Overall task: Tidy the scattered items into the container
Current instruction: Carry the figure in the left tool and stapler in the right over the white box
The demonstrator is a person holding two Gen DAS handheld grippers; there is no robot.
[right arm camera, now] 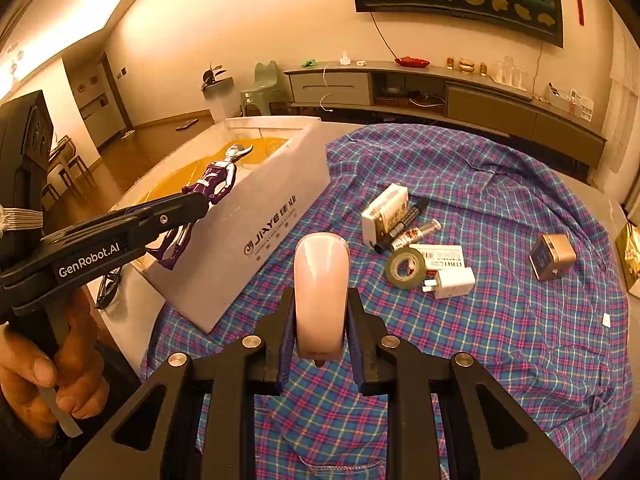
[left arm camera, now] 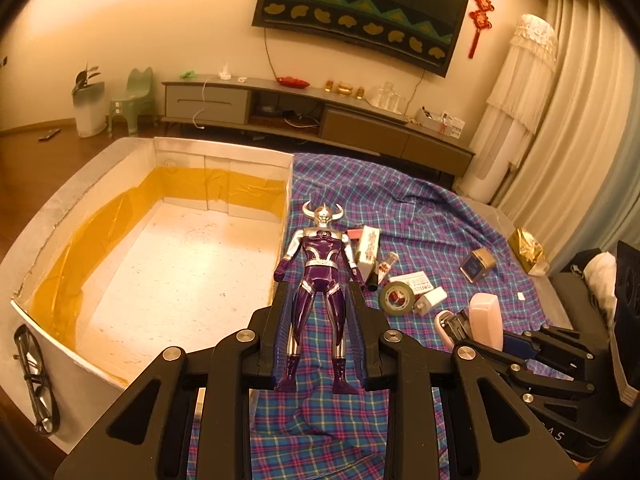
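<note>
Beside the white box (left arm camera: 160, 264), at about nine o'clock from the pile of clutter, the left gripper (left arm camera: 316, 320) is clamped on the legs of a purple and silver action figure (left arm camera: 318, 264), its horned head pointing away from the camera. In the right wrist view the toy hangs above the box's near rim, probably so it can be let down inside. The box looks like rough foam board, its inner walls patched with glossy yellow tape, and no item shows on the part of its floor in view.

At the scene's centre, the right gripper (right arm camera: 320, 328) is pressed shut on a smooth, pale pink, rounded stapler (right arm camera: 320, 284), held upright above the plaid cloth (right arm camera: 520, 340); gripping its flat sides likely keeps the slick plastic from twisting. A hand (right arm camera: 52, 368) squeezes the left tool's trigger.

At roughly two o'clock from the stapler, the remaining things lie close together on the rumpled, soft cloth: a white carton (right arm camera: 384, 208), a black marker (right arm camera: 404, 224), a roll of dull green tape (right arm camera: 404, 268), a white plug adapter (right arm camera: 452, 282) and, apart at three o'clock, a small gold cube (right arm camera: 554, 256). Dark-framed glasses (left arm camera: 36, 376) rest against the box's outer wall at eight o'clock.
</note>
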